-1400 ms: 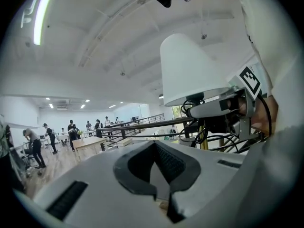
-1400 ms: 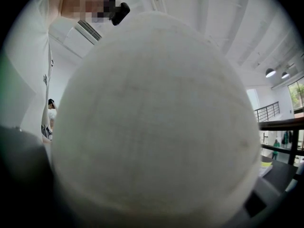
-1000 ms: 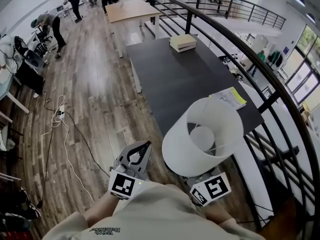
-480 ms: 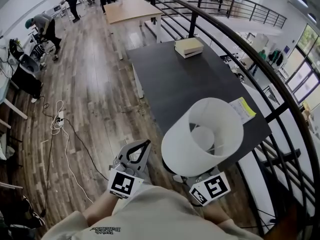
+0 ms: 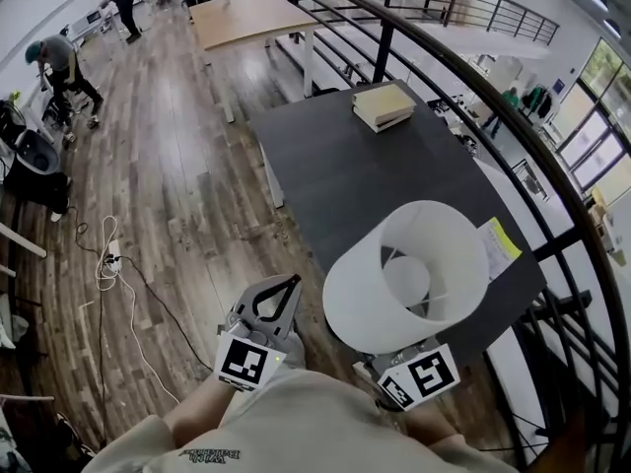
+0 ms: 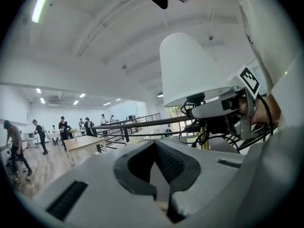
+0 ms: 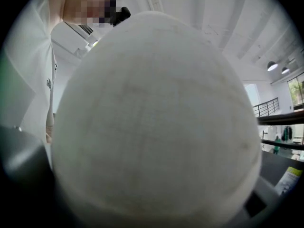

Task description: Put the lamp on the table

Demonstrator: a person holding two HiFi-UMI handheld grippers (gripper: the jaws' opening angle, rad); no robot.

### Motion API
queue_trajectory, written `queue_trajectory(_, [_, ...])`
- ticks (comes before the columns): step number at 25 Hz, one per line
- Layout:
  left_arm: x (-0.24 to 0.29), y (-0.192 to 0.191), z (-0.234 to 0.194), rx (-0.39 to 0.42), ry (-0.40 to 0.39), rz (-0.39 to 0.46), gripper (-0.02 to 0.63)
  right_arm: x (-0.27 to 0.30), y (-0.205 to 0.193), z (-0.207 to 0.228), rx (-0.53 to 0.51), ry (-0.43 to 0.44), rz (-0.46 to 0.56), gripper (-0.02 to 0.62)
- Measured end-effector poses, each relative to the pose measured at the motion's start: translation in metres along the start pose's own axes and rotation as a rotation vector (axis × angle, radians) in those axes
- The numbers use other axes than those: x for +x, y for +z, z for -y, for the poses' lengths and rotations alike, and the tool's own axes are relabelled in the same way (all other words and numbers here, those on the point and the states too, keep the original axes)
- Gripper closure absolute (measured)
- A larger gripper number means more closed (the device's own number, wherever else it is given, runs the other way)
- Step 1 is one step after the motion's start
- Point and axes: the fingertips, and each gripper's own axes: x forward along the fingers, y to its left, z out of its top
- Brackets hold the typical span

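Observation:
A white lamp shade [image 5: 409,279] stands mouth-up in the head view, over the near end of the long dark table [image 5: 335,166]. My right gripper [image 5: 392,363] is under the shade and carries the lamp; its jaws are hidden there. In the left gripper view the lamp [image 6: 190,70] rises above the right gripper [image 6: 221,110], with a brass stem and black cable below it. The shade [image 7: 156,127] fills the right gripper view. My left gripper [image 5: 293,282] hangs over the wooden floor left of the table, its tips together and empty [image 6: 164,194].
A stack of books [image 5: 383,104] lies at the table's far end and a yellow-edged leaflet [image 5: 500,244] at its right edge. A black railing [image 5: 473,97] runs along the right side. A wooden table [image 5: 246,13], a floor cable [image 5: 108,259] and a person [image 5: 59,62] are further off.
The view has moved forward along the floor, so the dark table sits nearer and the lamp shade now overlaps its near end more. Both grippers keep the same pose.

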Motion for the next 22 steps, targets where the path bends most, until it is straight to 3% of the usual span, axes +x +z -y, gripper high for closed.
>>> queue_trajectory(2, [0.01,-0.003,-0.033,-0.019,-0.01,0.0,0.601,0.032,0.005,0.008,-0.011,-0.018,-0.005,0.463])
queue_trajectory(6, [0.03,-0.002,-0.092,0.046,-0.049,0.022,0.601,0.093,0.018,0.021,-0.036,-0.068,-0.014,0.463])
queue_trajectory(11, [0.048,0.006,-0.148,0.038,-0.091,0.059,0.601,0.152,0.035,0.029,-0.018,-0.103,-0.021,0.463])
queue_trajectory(16, [0.056,0.013,-0.183,0.055,-0.095,0.076,0.601,0.188,0.048,0.033,-0.019,-0.116,-0.038,0.463])
queue_trajectory(22, [0.056,0.004,-0.21,0.007,-0.051,0.084,0.601,0.217,0.052,0.032,-0.057,-0.09,-0.071,0.463])
